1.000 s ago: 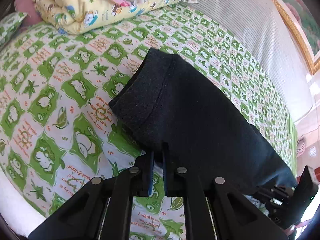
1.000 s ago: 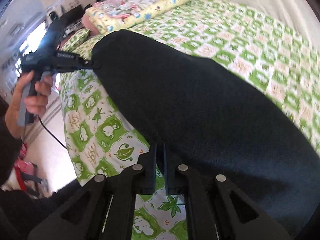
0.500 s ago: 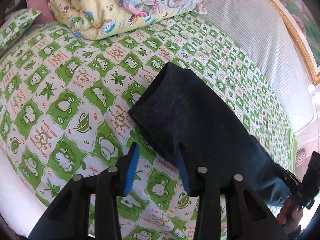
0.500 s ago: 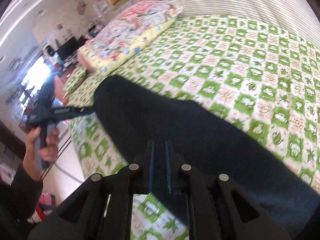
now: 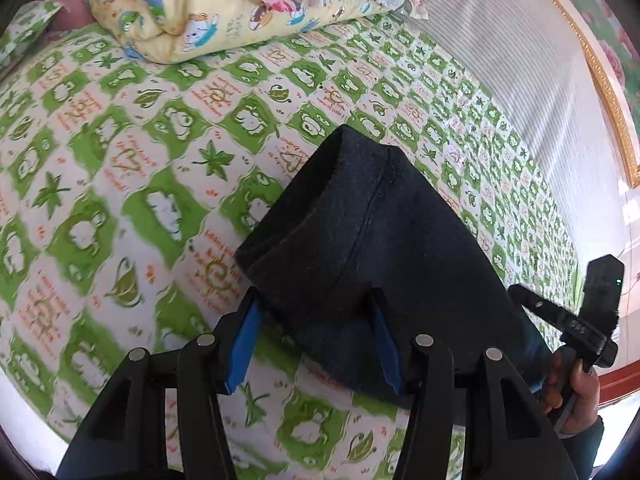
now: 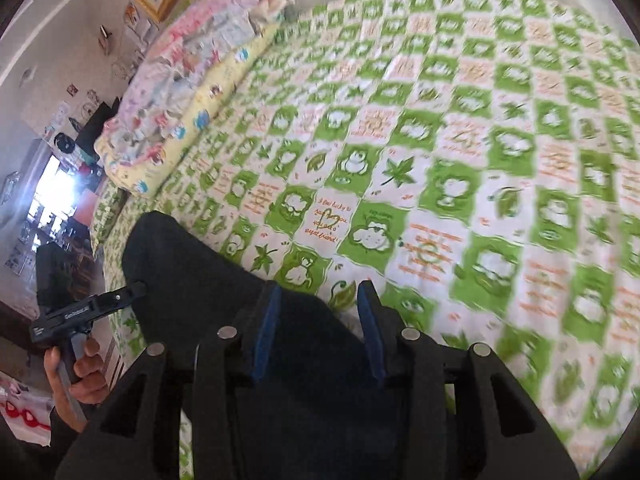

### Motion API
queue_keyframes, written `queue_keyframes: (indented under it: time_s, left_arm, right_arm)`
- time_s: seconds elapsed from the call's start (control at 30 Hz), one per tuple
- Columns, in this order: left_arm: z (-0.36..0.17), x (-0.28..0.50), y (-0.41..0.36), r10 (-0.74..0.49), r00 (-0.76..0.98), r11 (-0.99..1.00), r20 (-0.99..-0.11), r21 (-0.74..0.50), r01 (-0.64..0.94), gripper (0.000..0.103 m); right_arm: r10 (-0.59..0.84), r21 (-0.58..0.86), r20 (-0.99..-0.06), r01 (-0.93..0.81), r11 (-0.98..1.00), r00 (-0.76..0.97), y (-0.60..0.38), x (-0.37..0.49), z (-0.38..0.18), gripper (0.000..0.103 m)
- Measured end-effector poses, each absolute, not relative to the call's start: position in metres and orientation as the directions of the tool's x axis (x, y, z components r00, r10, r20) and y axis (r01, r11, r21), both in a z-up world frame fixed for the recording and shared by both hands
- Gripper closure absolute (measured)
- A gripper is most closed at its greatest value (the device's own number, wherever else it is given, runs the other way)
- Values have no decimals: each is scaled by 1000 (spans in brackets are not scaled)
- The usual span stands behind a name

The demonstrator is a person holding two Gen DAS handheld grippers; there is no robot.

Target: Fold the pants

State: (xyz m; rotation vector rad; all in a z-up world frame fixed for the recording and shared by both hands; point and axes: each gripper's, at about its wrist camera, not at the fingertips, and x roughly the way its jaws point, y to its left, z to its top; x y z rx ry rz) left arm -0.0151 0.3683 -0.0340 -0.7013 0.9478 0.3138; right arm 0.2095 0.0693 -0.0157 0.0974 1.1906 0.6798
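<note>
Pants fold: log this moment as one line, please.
phase: release after fold | pants: folded, flat on bedsheet | left gripper: jaws just opening, off cloth | right gripper: jaws just opening

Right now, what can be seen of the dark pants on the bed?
The dark pants are folded into a long, flat navy strip of soft knit-looking cloth with a stitched seam, lying on the green checked bedsheet. One end lies between the left gripper's open jaws, which have just been opening; no pad presses it.

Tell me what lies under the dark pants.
The pants lie flat on the green-and-white patterned bedsheet, which shows all around them. Whatever is beneath the cloth itself, including the sheet there and any inner fold layers, is covered.
</note>
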Motion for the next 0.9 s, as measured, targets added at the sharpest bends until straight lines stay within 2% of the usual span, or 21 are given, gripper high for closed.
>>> queue_keyframes:
  time_s: [0.07, 0.13, 0.17, 0.23, 0.27, 0.4, 0.53, 0.63, 0.67, 0.77, 0.9]
  left_arm:
    - [-37, -9, 367, -38, 560, 746, -827, -397, -535, 50]
    - [-40, -3, 364, -12, 568, 759, -823, -377, -531, 53]
    - [-41, -1, 362, 4, 569, 768, -822, -362, -529, 67]
    - [-33, -1, 357, 18, 594, 788, -804, -354, -504, 83]
    - [-26, -3, 355, 25, 609, 794, -793, -354, -494, 85]
    - [1, -11, 351, 74, 660, 824, -748, -327, -463, 85]
    - [-25, 3, 356, 78, 597, 838, -799, -271, -473, 84]
    - [-32, 3, 357, 106, 563, 846, -819, -224, -484, 68]
    - [-29, -1, 358, 107, 570, 843, -814, -230, -486, 65]
    - [-18, -15, 359, 132, 582, 834, -802, -228, -503, 63]
    - [0, -27, 351, 155, 598, 833, -786, -222, -507, 63]
  right_arm:
    - [503, 393, -851, -449, 802, 154, 79, 215, -30, 62]
    - [492, 371, -861, -498, 783, 131, 88, 208, -37, 73]
    - [493, 359, -859, -527, 770, 136, 91, 202, -37, 82]
    - [484, 322, -857, -553, 768, 174, 93, 193, -30, 87]
    - [488, 310, -851, -562, 767, 197, 93, 190, -25, 88]
    - [504, 272, -810, -570, 775, 299, 93, 192, 1, 90]
    - [465, 235, -828, -558, 796, 315, 104, 205, -18, 90]
    - [449, 252, -848, -532, 808, 281, 104, 208, -43, 88]
    - [460, 261, -836, -520, 813, 299, 100, 207, -41, 84]
    - [474, 294, -816, -469, 833, 330, 85, 201, -26, 76]
    - [527, 348, -756, -444, 825, 387, 58, 180, 6, 76]
